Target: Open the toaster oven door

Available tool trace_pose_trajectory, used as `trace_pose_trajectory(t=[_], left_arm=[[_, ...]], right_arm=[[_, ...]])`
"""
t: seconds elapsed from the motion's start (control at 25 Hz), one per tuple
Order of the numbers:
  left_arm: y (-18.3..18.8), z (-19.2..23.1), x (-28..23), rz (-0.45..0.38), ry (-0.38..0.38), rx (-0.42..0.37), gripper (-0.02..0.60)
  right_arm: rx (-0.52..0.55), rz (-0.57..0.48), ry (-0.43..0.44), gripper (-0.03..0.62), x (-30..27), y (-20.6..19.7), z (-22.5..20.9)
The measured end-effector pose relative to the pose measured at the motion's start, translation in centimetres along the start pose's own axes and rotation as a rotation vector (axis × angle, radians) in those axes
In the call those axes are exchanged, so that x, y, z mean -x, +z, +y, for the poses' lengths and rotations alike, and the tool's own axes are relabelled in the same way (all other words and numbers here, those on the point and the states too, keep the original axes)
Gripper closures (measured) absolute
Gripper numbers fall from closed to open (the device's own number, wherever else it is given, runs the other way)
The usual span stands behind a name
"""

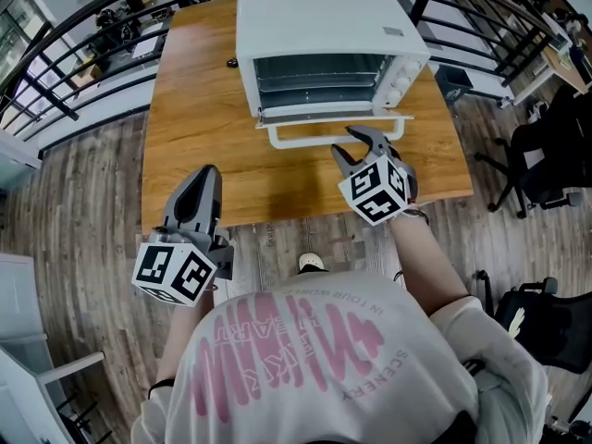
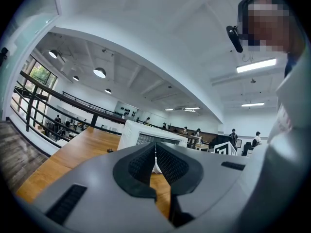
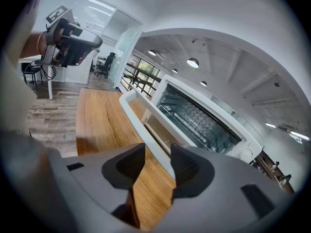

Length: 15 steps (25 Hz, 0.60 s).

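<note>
A white toaster oven (image 1: 319, 35) stands at the far side of the wooden table (image 1: 194, 118). Its door (image 1: 328, 116) is folded down, so the wire racks inside show. The white bar handle (image 1: 338, 135) points toward me. My right gripper (image 1: 357, 144) is open, its tips just at the handle's right half. In the right gripper view the handle (image 3: 143, 123) runs down into the gap of that gripper (image 3: 158, 161), unclamped. My left gripper (image 1: 200, 188) hovers shut and empty over the table's near left edge. Seen from the left gripper (image 2: 155, 161), the oven (image 2: 141, 136) lies beyond.
A small dark object (image 1: 231, 62) lies on the table left of the oven. Black railings (image 1: 83, 26) curve around behind the table. Office chairs (image 1: 546, 155) stand on the wood floor to the right. The table's near edge is close to my body.
</note>
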<state>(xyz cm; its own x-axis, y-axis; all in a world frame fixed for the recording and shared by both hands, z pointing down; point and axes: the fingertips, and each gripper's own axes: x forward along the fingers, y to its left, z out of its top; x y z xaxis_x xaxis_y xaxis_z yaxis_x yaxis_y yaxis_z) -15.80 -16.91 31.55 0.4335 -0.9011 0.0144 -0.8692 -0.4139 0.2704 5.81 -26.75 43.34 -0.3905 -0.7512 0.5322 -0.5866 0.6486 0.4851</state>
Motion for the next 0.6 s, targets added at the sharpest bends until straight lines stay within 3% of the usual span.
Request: trace_pose_trajectory(t=[0.6], left_arm=[[-0.25, 0.04, -0.14, 0.015, -0.003, 0.003, 0.557]], right_arm=[[-0.003, 0.013, 0.005, 0.425, 0.03, -0.72, 0.79]])
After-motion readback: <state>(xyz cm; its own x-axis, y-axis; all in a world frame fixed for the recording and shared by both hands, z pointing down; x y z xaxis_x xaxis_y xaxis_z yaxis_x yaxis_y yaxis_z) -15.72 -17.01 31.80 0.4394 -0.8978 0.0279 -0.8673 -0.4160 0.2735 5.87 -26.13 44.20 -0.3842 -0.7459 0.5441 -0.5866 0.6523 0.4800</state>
